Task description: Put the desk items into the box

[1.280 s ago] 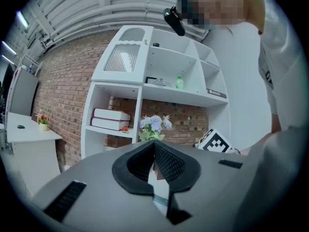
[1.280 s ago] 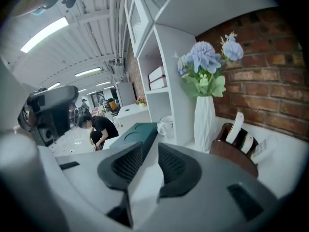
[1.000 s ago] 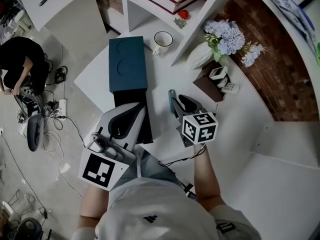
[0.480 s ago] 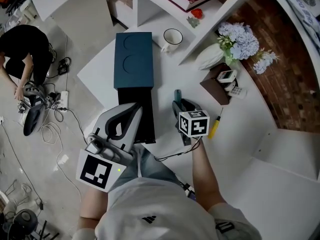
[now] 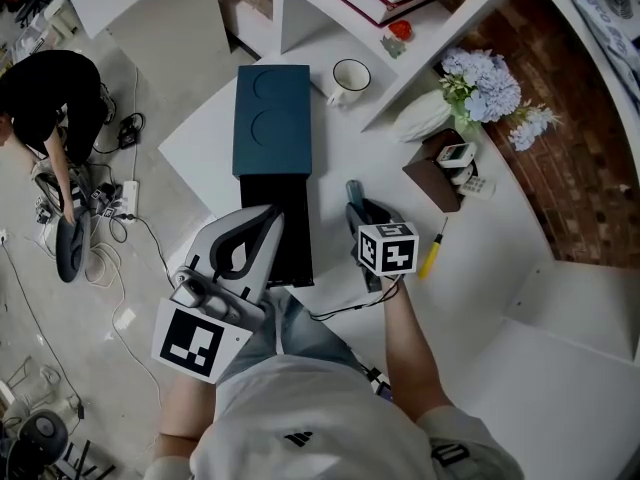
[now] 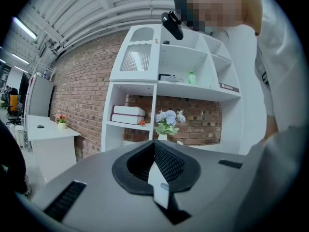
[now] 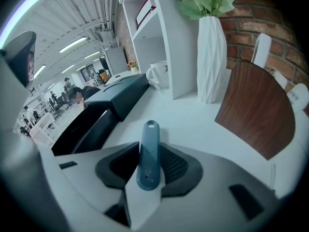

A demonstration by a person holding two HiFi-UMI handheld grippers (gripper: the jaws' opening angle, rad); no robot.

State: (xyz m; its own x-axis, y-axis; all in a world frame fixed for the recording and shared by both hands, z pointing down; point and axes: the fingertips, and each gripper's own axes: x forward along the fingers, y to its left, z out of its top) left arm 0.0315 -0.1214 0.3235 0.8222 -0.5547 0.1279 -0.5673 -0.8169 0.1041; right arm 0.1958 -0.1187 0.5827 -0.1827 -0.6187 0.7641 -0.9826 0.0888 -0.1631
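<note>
Between the jaws of the right gripper (image 7: 149,167) sits a long, flat, blue-green plastic tool (image 7: 148,151) with a round end and a small hole near its tip. Both pads press on it, and the jaws have just been closing a little. It hangs low over the white desk (image 5: 470,238), just right of the black tray (image 5: 285,223) pulled out of the dark blue-green box (image 5: 275,118). Its long side runs along the jaws, with the tip pointing away from the person and slanting down. The left gripper (image 6: 155,162) has its jaws pressed together, with nothing inside.

Open-plan office: brick wall (image 6: 84,95), shelving (image 6: 155,88) w/ books (image 6: 128,115), desks (image 6: 48,132), strip lights (image 7: 73,44).
</note>
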